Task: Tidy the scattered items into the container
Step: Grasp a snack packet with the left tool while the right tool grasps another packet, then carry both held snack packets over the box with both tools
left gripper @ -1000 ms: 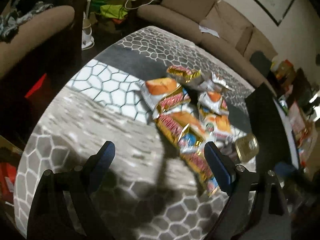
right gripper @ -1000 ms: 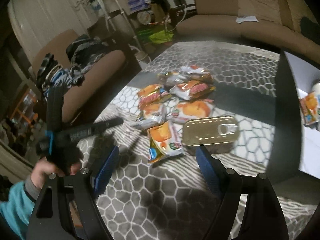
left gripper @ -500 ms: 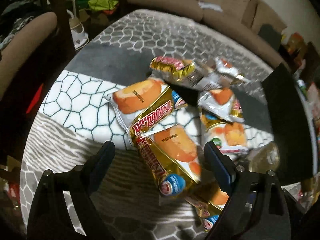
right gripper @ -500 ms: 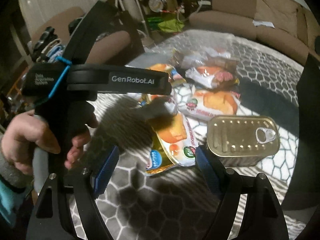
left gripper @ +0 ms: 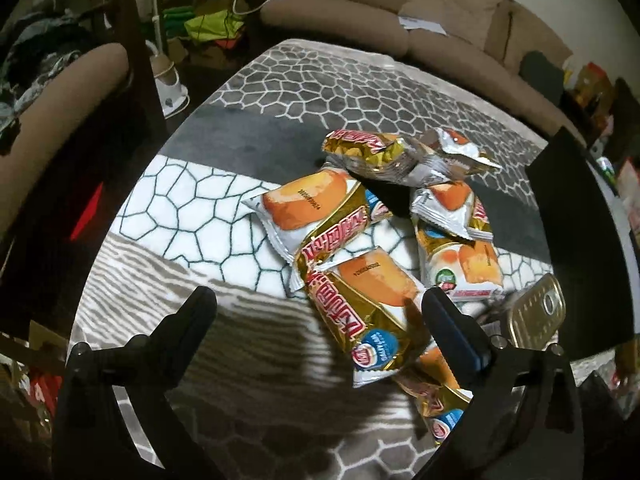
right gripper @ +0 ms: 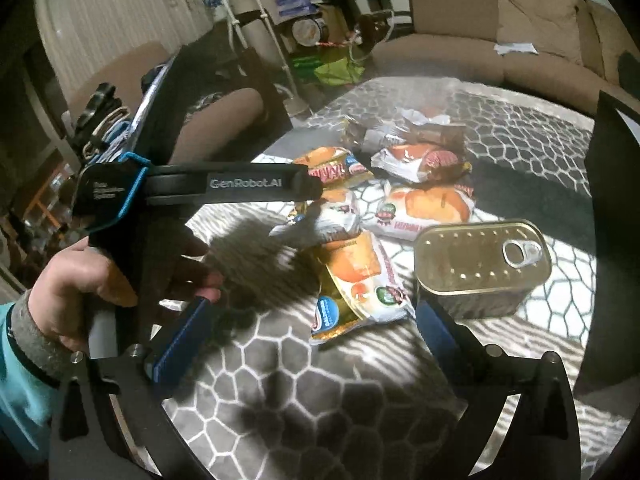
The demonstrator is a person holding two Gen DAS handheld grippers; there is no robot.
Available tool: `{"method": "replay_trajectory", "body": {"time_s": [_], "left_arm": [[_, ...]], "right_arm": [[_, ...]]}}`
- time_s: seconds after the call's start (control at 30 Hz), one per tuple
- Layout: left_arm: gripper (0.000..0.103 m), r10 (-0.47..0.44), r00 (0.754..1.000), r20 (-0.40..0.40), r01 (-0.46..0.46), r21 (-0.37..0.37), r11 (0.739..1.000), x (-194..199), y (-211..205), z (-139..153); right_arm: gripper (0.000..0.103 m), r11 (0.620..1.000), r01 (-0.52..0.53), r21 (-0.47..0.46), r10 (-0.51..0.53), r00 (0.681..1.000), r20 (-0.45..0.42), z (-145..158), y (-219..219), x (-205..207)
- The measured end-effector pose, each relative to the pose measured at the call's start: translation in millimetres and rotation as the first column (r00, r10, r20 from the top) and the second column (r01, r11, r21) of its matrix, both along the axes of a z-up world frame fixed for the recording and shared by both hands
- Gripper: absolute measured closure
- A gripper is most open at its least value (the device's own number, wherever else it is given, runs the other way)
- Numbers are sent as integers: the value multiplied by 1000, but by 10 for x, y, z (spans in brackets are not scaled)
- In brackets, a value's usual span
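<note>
On the patterned surface (left gripper: 192, 208) a loose pile of snack packets (left gripper: 360, 300) is seen, with a metal tin (right gripper: 480, 264) just beside it. Both the left hand-held gripper (left gripper: 316, 316) and the right hand-held gripper (right gripper: 312, 320) are opening wide, and nothing is held. The packets are judged light, soft and slippery, best pinched across the middle; the tin is stiff and heavier.

"GenRobot.AI" in white on black handheld gripper body (right gripper: 224, 184) in person's hand. Gold-orange snack wrapper (left gripper: 356, 312): red script and blue badge, both illegible.
</note>
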State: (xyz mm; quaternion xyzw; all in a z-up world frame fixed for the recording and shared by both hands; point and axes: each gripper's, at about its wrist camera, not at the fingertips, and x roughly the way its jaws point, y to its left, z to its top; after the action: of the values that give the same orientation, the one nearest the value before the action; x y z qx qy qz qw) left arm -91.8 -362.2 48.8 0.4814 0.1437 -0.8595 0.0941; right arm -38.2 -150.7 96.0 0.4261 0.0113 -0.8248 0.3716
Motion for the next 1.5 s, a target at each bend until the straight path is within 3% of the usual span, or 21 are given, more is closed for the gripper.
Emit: {"method": "replay_trajectory", "body": {"time_s": [0.3, 0.53, 0.77, 0.83, 0.87, 0.9, 0.97, 1.13, 1.5], "left_arm": [[0, -45, 998, 51, 47, -37, 998, -240, 223, -37], [2, -77, 991, 110, 77, 6, 997, -393, 326, -254], [24, -89, 985, 145, 101, -74, 992, -474, 375, -331], [35, -102, 983, 153, 117, -94, 989, -475, 378, -331], [45, -100, 983, 155, 117, -102, 988, -471, 371, -325], [48, -98, 983, 155, 115, -106, 988, -459, 360, -318], [55, -105, 983, 148, 116, -71, 991, -423, 319, -298], [57, -106, 985, 135, 112, -35, 993, -263, 246, -265], [57, -114, 990, 88, 113, 19, 993, 798, 153, -119]], "right_arm": [[0, 999, 44, 13, -44, 998, 42, -195, -31, -43], [0, 994, 106, 5, -106, 992, 66, -385, -90, -184], [0, 991, 130, -19, -128, 989, 68, -498, -142, -203], [9, 993, 120, -3, -120, 990, 68, -546, -176, -206], [28, 993, 116, 11, -116, 990, 73, -571, -194, -215], [43, 993, 112, 22, -114, 990, 84, -593, -204, -228], [44, 994, 113, 12, -113, 990, 84, -591, -193, -231], [50, 996, 92, 21, -94, 992, 86, -551, -145, -167], [50, 995, 53, 82, -61, 993, 103, -466, 236, 323]]}}
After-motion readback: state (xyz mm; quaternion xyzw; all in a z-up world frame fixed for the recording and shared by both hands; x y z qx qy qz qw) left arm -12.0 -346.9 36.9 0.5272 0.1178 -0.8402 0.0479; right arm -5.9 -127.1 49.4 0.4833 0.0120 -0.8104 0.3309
